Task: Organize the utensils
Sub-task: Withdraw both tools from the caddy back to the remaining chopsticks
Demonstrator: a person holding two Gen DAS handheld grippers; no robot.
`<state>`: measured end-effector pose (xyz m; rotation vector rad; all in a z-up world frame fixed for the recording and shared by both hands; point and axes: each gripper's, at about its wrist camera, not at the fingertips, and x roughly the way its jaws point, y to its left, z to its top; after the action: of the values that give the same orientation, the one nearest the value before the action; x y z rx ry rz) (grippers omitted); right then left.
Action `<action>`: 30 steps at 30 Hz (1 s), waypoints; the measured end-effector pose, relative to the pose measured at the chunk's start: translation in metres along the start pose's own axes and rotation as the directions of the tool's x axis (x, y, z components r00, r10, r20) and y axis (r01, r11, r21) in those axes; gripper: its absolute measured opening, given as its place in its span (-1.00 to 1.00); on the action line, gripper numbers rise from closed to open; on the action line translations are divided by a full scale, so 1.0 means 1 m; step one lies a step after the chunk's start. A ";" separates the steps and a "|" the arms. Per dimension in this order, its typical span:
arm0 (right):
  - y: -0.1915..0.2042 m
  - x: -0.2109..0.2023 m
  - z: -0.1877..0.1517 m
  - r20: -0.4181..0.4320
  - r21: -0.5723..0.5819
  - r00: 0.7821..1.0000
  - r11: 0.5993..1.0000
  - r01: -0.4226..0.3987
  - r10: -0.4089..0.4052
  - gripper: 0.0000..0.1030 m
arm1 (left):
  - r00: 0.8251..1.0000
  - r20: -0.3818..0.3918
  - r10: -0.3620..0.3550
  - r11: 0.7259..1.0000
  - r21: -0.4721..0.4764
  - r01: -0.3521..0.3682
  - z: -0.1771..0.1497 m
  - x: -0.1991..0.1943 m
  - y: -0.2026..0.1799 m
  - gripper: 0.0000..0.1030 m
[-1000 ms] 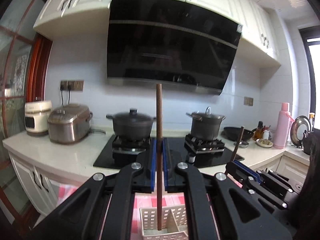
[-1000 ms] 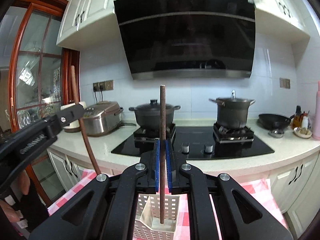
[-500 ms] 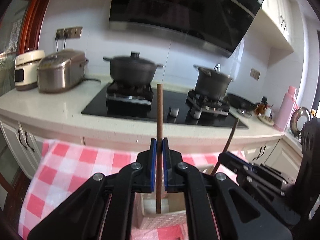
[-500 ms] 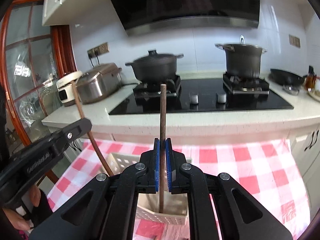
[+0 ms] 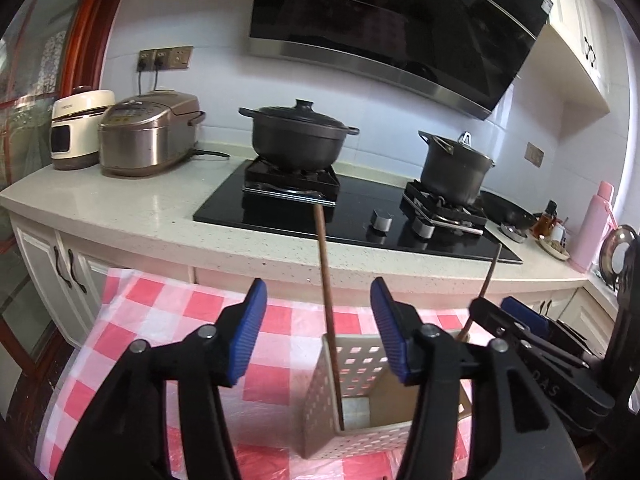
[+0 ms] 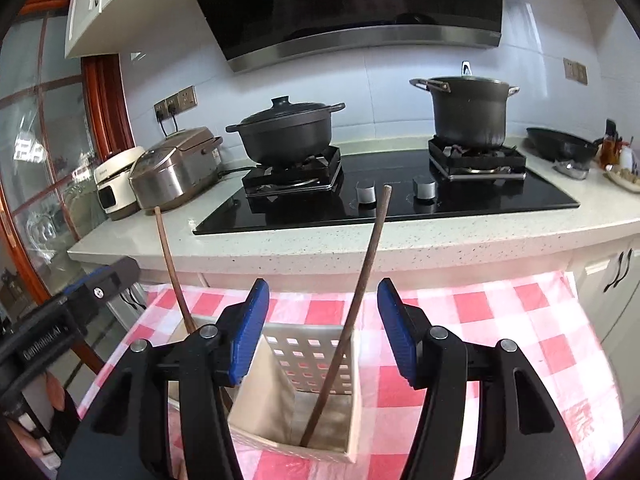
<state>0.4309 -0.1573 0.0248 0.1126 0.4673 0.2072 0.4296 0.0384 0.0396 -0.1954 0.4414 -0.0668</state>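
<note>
A white perforated basket stands on the red-checked cloth below both grippers. A brown chopstick stands in its left compartment, free between the jaws of my open left gripper. A second brown chopstick leans in the right compartment, free between the jaws of my open right gripper. Each view also shows the other stick, in the left wrist view and in the right wrist view. Neither gripper holds anything.
The red-checked cloth covers the table in front of a counter. On the counter are a black hob with two dark pots, a rice cooker and a pink bottle.
Both grippers tilted down over the basket and opened. Each let go of its chopstick, which now stands in the basket.
</note>
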 end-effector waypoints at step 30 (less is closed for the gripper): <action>-0.010 -0.095 -0.164 -0.184 0.014 0.980 0.997 0.080 -0.076 0.08 | 0.964 -0.100 0.246 0.965 0.122 -0.233 -0.164 -0.112 0.048 0.91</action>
<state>0.2748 -0.1788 -0.0809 0.0961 0.6568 0.1357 0.2586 0.0694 -0.0684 -0.0291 0.5720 0.1363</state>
